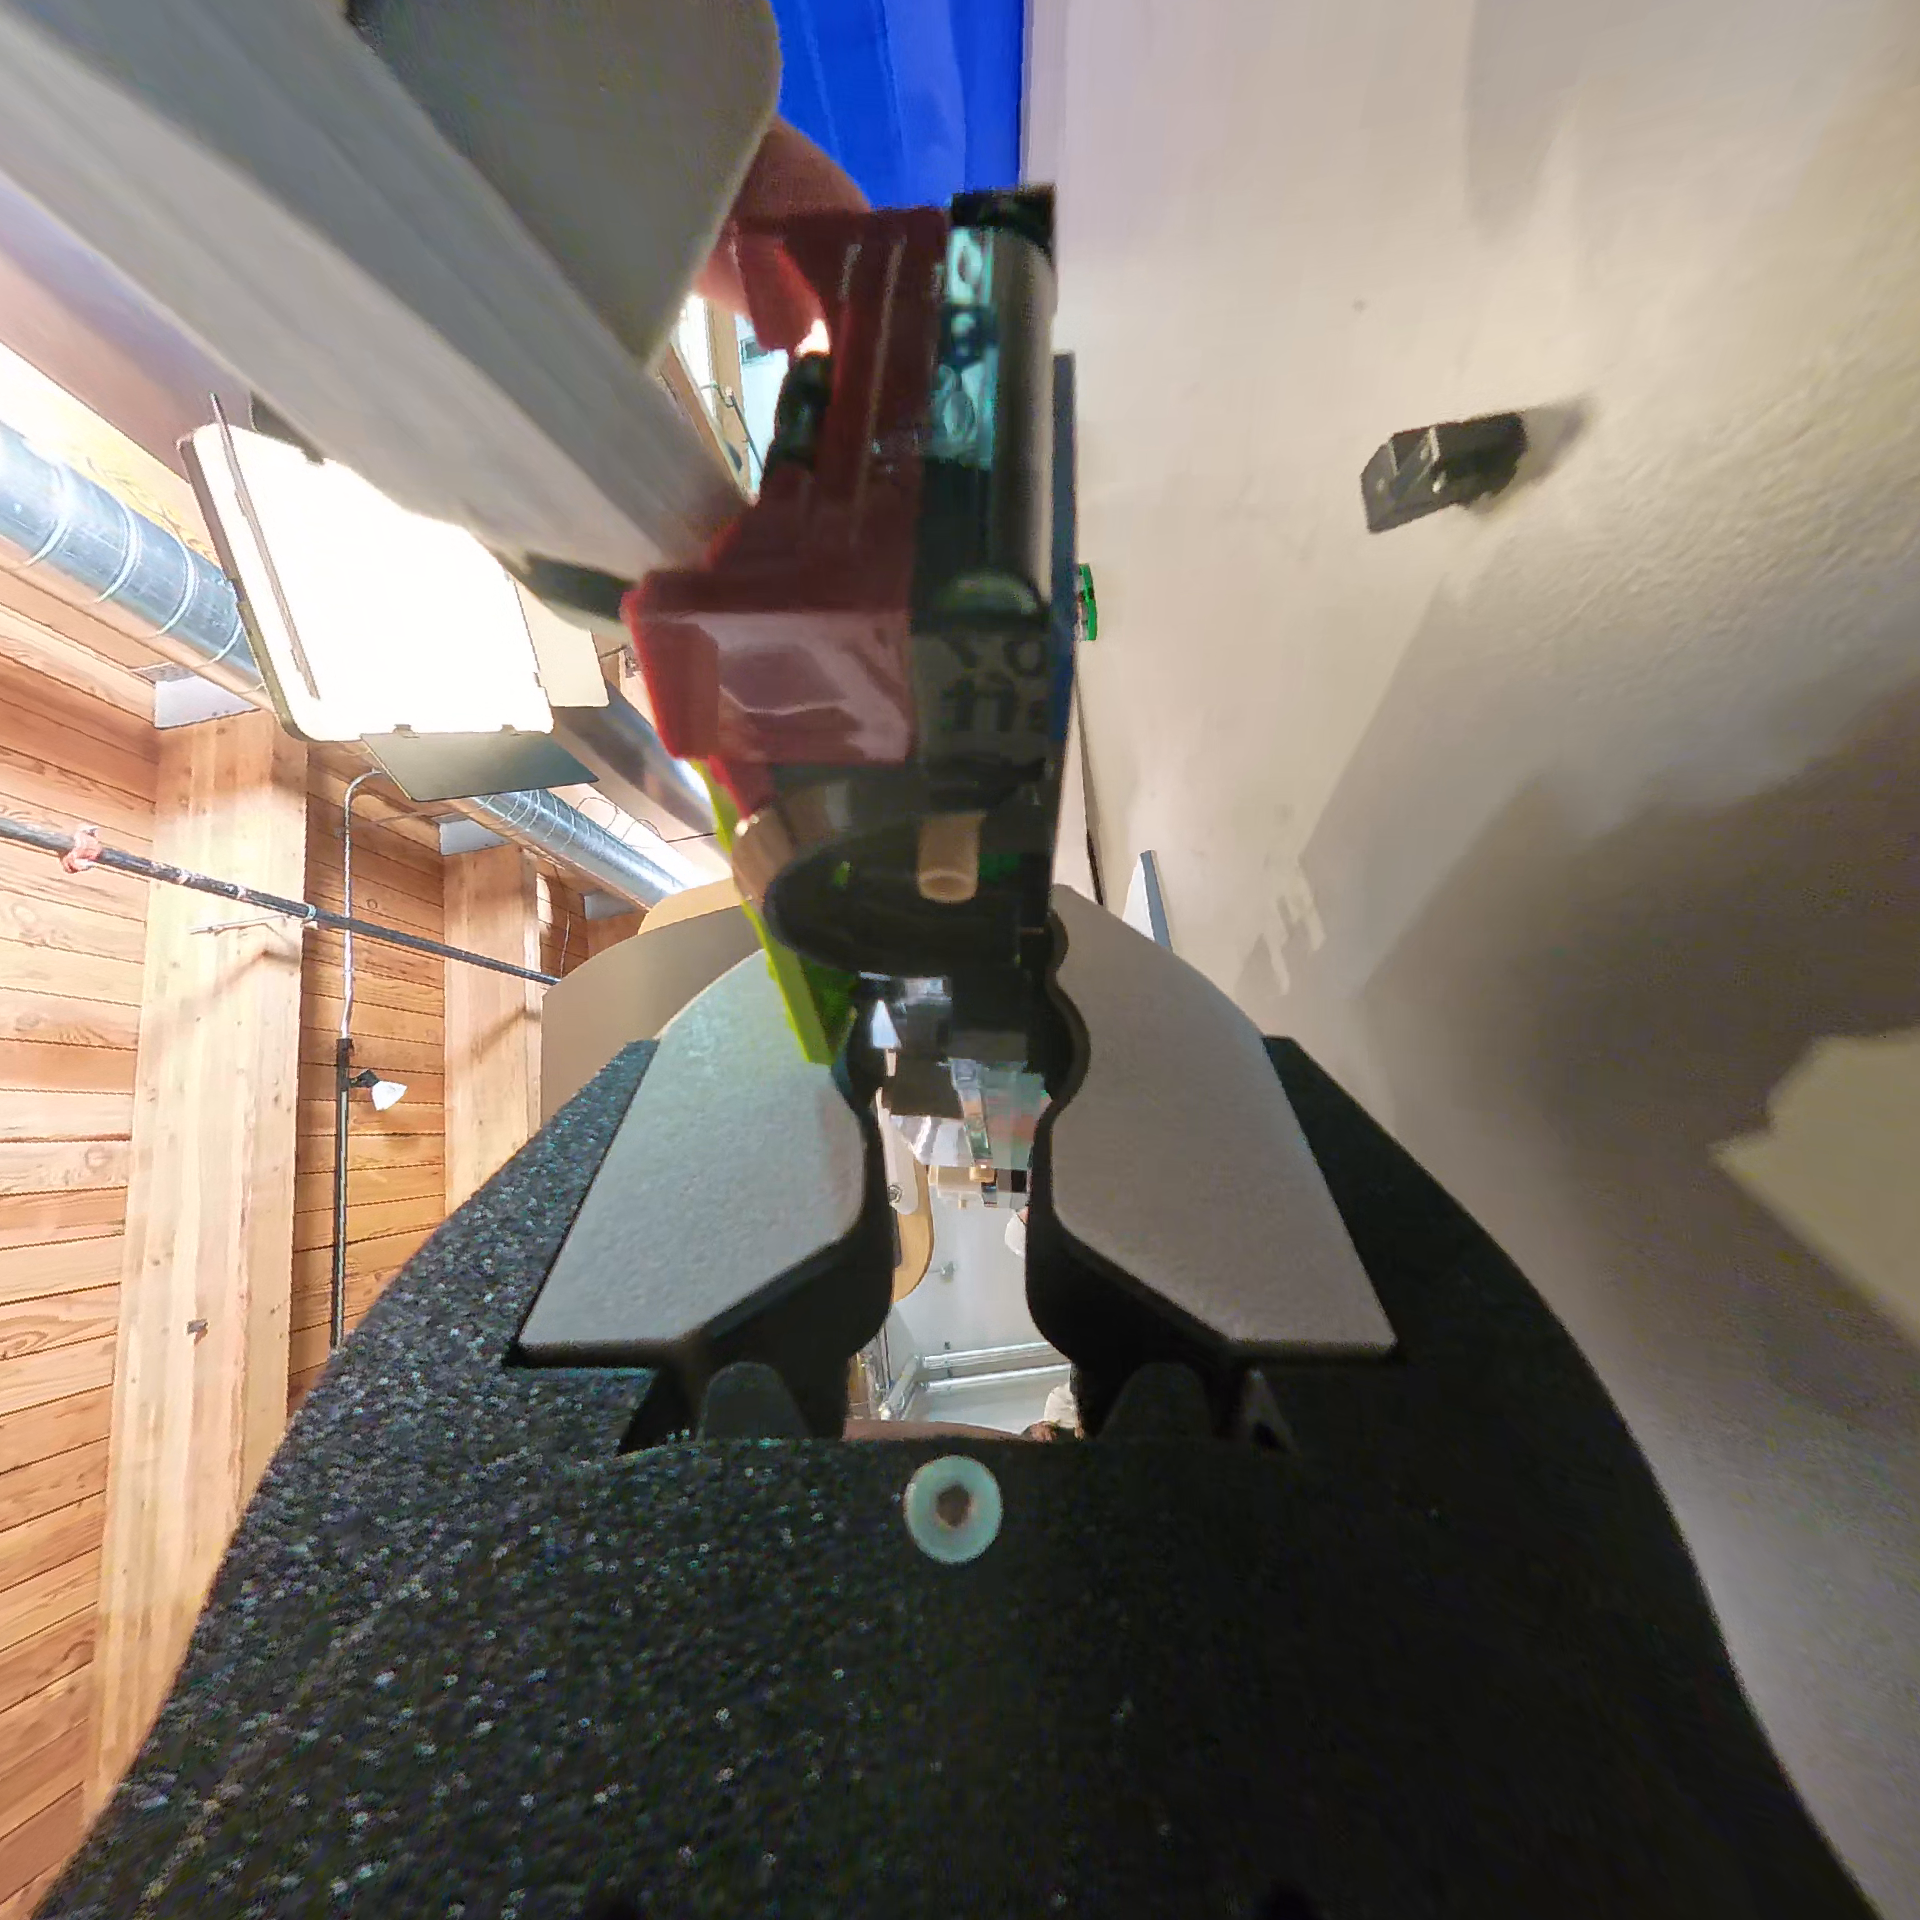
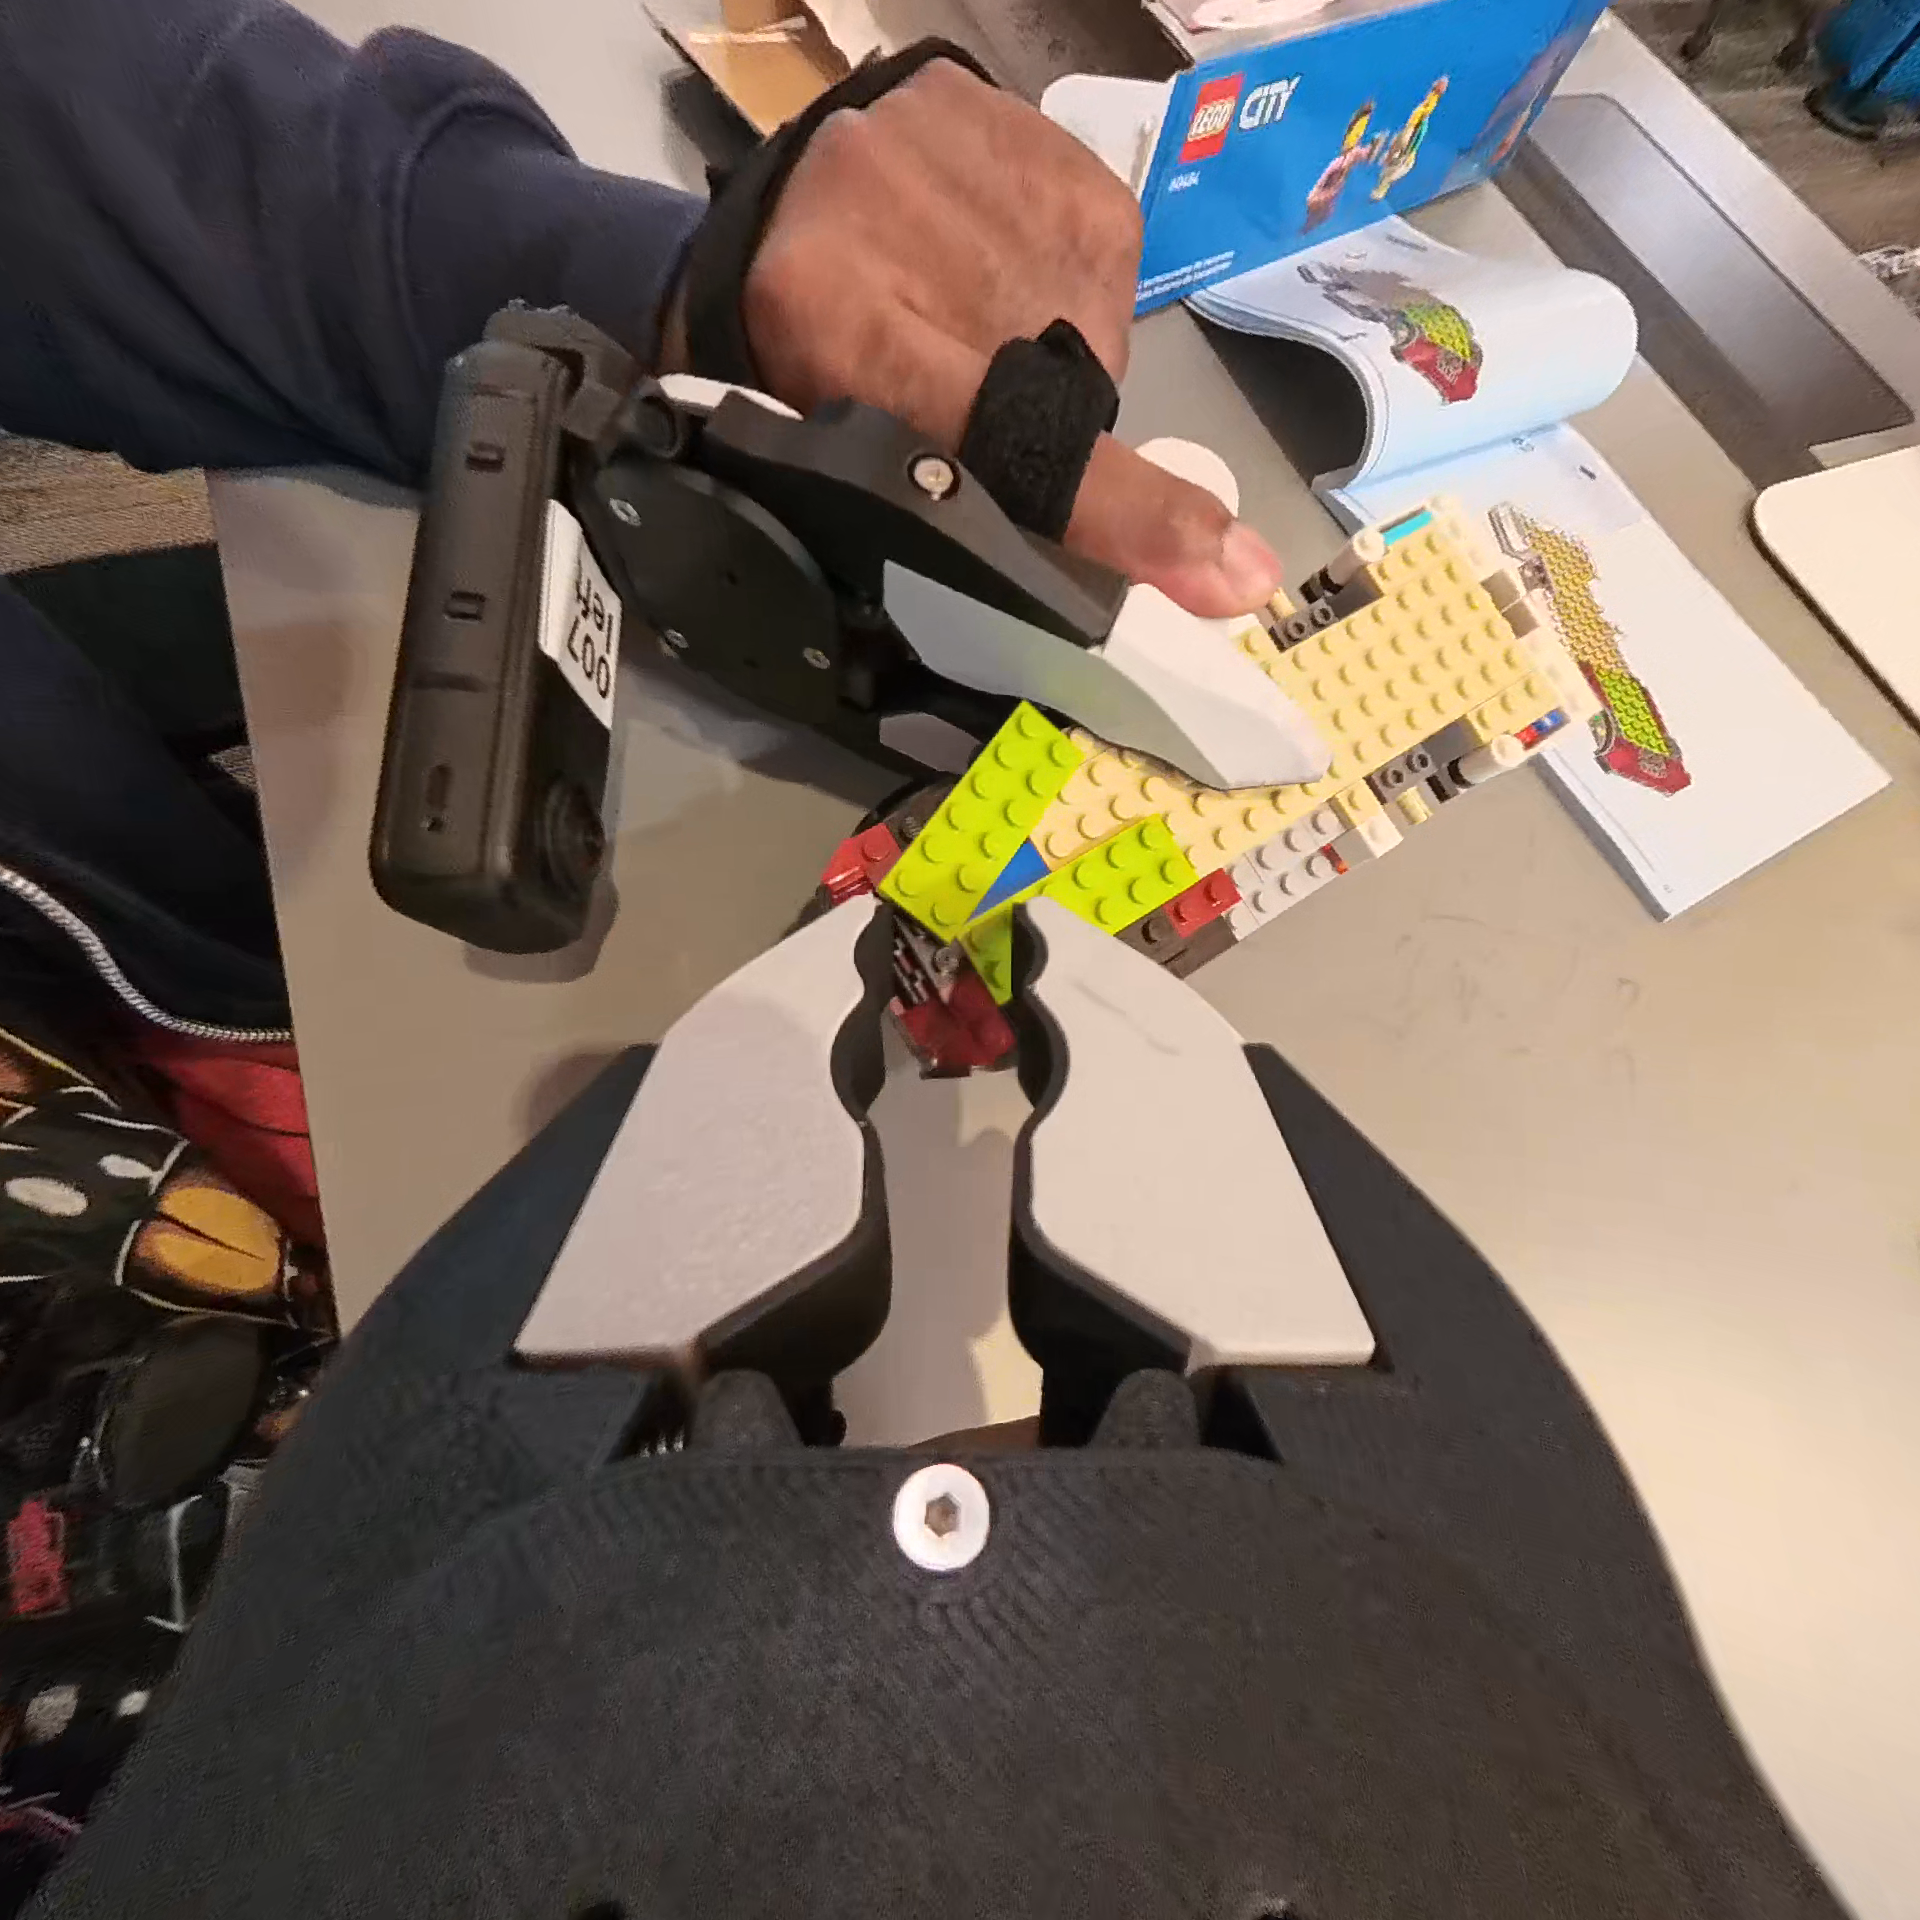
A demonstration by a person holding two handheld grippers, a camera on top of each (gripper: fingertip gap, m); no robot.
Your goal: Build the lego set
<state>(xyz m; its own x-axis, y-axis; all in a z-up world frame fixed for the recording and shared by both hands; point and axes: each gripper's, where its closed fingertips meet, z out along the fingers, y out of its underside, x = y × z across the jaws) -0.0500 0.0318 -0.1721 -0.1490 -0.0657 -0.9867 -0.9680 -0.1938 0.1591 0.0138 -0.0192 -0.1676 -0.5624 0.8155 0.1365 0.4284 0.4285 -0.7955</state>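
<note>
Left hand-held gripper [image 2: 1226,717] clamps the brick car model [image 2: 1382,665]; right hand-held gripper [image 2: 945,935] stands apart around its red nose at 6 o'clock on the table [image 2: 1455,1091]

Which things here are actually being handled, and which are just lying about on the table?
Handled:
- brick model, tan with lime plates, off the table
- left gripper, clamped on the model
- right gripper, fingertips around the model's dark red end; contact unclear

Lying about:
- blue box
- open booklet
- cardboard
</note>
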